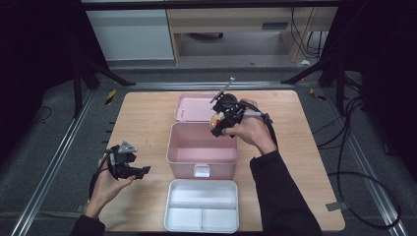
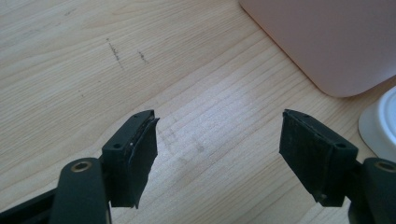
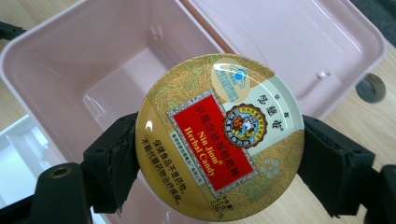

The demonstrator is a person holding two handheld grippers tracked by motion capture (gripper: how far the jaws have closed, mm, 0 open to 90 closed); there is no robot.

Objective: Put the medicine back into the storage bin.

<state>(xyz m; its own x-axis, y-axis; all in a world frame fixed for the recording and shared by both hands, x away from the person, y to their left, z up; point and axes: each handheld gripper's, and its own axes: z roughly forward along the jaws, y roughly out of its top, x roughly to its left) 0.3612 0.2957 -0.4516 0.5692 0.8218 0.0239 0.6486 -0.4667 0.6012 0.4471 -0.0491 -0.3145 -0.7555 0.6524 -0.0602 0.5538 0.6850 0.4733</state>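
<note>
A light wooden bench [image 1: 147, 118] stands on a grey floor [image 1: 44, 147]. Behind it are a white cabinet [image 1: 130, 34] and dark curtains [image 1: 34, 49].

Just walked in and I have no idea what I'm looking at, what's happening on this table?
A person is working at a wooden table with a hand-held tool in each hand. The right tool grips a round Nin Jiom herbal candy tin by its edges and holds it over the open pink box, whose lid lies open behind it. The left tool rests open and empty near the table's left edge. A white divided tray sits in front of the box.
</note>
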